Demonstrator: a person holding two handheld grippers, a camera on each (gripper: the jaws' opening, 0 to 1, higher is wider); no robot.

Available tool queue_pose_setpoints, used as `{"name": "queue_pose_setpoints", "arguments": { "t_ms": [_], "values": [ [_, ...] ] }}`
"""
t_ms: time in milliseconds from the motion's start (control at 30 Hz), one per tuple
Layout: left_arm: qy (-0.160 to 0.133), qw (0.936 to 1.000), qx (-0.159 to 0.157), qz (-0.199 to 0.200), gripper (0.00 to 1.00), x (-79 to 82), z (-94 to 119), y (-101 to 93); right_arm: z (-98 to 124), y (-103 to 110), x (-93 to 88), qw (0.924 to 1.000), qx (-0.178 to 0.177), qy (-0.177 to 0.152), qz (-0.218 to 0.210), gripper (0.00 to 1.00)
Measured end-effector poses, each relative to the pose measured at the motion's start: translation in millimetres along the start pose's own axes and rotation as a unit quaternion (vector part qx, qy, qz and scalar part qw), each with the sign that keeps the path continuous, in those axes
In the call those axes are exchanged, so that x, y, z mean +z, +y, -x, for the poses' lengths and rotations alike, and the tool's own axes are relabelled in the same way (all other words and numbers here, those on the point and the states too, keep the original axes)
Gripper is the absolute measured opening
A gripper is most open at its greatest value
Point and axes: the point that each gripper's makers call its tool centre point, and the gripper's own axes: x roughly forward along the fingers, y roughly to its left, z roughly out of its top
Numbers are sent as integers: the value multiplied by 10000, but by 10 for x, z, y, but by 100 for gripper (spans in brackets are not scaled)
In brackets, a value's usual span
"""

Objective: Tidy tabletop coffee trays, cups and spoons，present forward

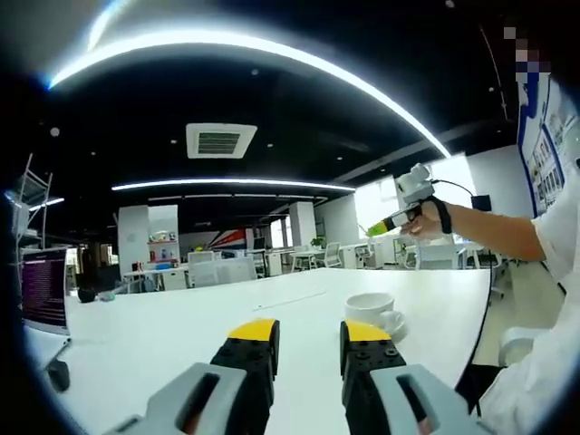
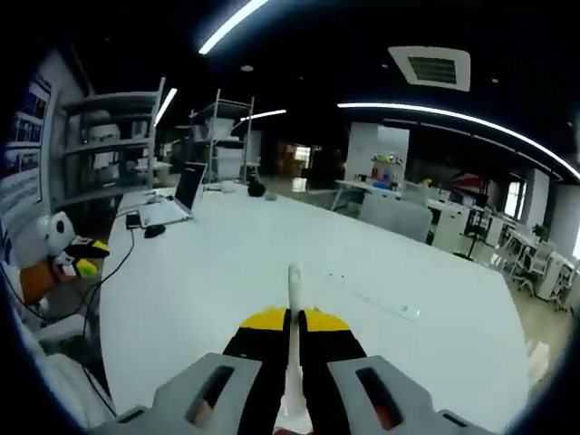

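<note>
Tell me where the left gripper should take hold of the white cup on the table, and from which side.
Grip the cup by its rim wall, coming down from above with one jaw inside and one outside. It stands upright with its mouth open, on the white table, just ahead of the open left gripper. Its handle seems to face the near right, but looks too small to pinch reliably.

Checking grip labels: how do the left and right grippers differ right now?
The left gripper has its jaws apart with nothing between them; the right gripper is shut on a white spoon. The left gripper sits just short of the white cup on the table; the right gripper faces bare tabletop. Both have black jaws with yellow tips.
</note>
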Motion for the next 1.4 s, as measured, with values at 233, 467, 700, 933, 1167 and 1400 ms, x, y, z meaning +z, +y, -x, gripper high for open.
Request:
{"name": "queue_pose_setpoints", "arguments": {
  "t_ms": [233, 467, 700, 933, 1167, 1400],
  "values": [
    [27, 10000, -54, -55, 28, 30, -1, -10, -160, 220, -36, 9985, 127, -370, -374, 5],
    [-62, 10000, -19, -51, 28, 104, 7, 28, -307, 361, -165, 9959, 49, -580, -689, 5],
    [-117, 9999, 66, 14, 28, 120, 23, 101, -447, 487, -416, 9950, 38, -526, -849, 5],
    [-152, 9999, 66, 17, 28, 148, 30, 123, -551, 531, -612, 9960, -99, -334, -818, 5],
    [-185, 9997, 155, 62, 28, 152, 63, 188, -579, 575, -722, 9965, -89, -149, -813, 5],
    [-209, 9996, 161, 74, 28, 157, 57, 191, -612, 663, -798, 9974, -51, -37, -724, 5]
  ]
}}
